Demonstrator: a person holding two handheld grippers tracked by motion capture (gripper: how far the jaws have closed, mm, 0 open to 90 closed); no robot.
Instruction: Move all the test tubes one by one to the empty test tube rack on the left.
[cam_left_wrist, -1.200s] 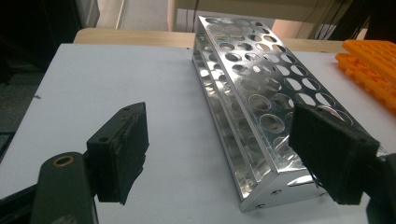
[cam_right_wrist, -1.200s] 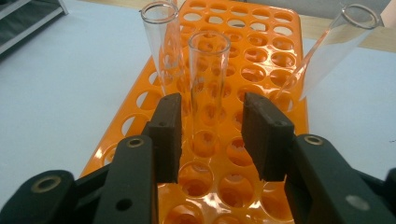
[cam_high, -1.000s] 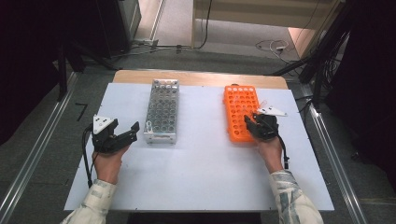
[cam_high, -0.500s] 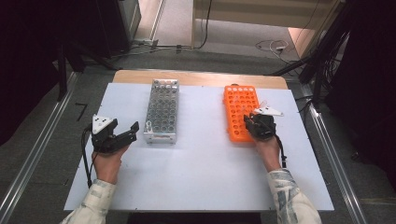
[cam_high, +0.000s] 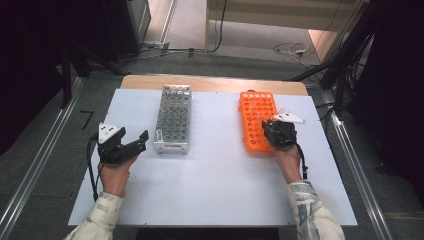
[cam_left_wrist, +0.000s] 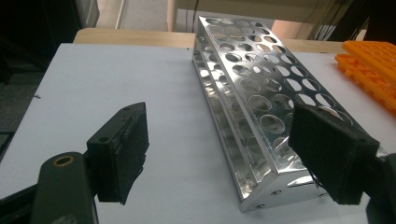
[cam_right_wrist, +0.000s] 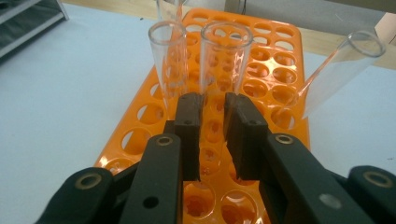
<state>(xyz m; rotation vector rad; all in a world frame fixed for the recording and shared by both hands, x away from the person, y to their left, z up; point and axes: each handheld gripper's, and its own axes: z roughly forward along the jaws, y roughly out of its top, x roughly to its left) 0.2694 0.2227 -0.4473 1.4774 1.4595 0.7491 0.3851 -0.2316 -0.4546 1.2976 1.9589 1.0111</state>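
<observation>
Tube (cam_right_wrist: 224, 60) gripped by right tongs (cam_right_wrist: 212, 135) in orange rack (cam_right_wrist: 140, 112): lift straight up; left tongs (cam_left_wrist: 233, 154) released.

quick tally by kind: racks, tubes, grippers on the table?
Racks: 2, a metal rack and an orange rack.
Clear test tubes standing in the orange rack: at least 3, the gripped tube, the tube beside it and a tilted tube; a possible fourth is cut off.
Grippers: 2, left gripper, right gripper.
Total: 7.
</observation>
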